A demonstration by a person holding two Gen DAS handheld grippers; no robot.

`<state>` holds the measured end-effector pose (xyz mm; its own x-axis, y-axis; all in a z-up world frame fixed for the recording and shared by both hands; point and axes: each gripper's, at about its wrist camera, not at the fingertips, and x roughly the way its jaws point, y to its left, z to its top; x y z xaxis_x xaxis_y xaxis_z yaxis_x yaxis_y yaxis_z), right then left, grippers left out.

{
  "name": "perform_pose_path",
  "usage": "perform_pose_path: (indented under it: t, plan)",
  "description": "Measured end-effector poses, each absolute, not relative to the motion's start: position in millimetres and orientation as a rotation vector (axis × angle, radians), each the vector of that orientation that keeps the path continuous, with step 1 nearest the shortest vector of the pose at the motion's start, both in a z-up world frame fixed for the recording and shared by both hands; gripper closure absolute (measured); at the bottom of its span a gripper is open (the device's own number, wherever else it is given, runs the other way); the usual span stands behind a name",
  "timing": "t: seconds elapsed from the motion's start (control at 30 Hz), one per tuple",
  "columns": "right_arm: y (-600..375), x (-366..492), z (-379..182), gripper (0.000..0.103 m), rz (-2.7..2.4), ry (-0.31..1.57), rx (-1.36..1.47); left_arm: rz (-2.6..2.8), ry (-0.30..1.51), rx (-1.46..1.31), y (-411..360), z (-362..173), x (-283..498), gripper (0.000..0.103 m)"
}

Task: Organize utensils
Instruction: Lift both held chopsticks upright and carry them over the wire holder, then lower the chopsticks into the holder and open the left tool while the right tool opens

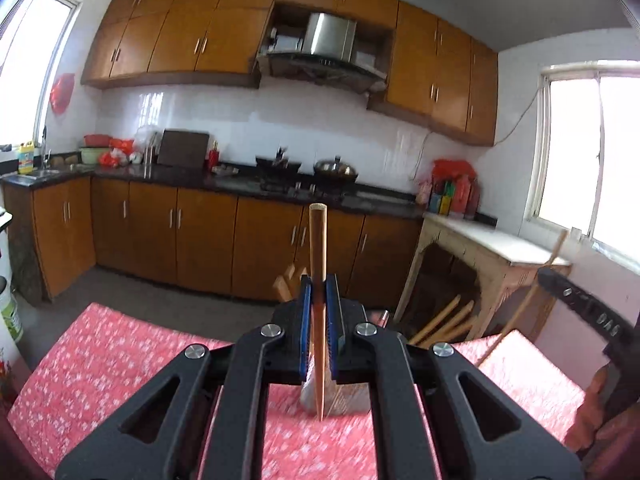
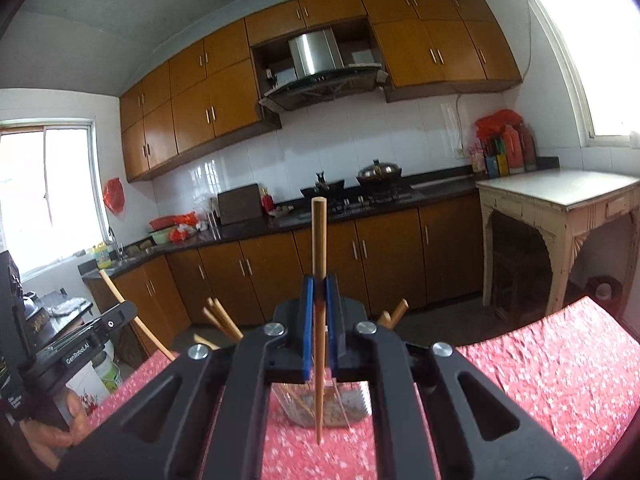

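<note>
Left gripper (image 1: 319,292) clamps upright chopstick (image 1: 318,280); right gripper (image 2: 319,294) clamps second chopstick (image 2: 319,280). Clear holder (image 2: 320,408) on red tablecloth (image 2: 560,368) below, more chopsticks (image 2: 222,322) inside.

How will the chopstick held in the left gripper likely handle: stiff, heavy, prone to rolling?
The chopstick looks like thin wood, so probably stiff and light. Clamped upright in the left gripper near mid-length, it may pivot. Its rounded shaft would likely roll if dropped.

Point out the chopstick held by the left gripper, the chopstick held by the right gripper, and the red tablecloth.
left chopstick (image 1: 318,280): left wrist view, mid-shaft above the fingers.
right chopstick (image 2: 319,248): right wrist view, upper shaft.
red tablecloth (image 1: 120,352): left wrist view, bare floral patch at left.
</note>
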<state>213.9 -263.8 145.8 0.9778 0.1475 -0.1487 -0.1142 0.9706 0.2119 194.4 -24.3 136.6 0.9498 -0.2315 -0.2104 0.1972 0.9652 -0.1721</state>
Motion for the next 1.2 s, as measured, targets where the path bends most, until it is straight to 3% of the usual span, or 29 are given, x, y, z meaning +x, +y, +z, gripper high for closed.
perform_pose_path:
  t: [0.3,1.2]
  plan:
    - [-254.0,264.0,175.4,0.096,0.095,0.052,0.194,-0.152,0.092,-0.172,-52.0,172.1,228.4,0.096]
    - [-241.8,357.8,74.5,0.095,0.067,0.27,0.236,-0.112,0.25,-0.198,-58.4,94.1,288.5,0.096]
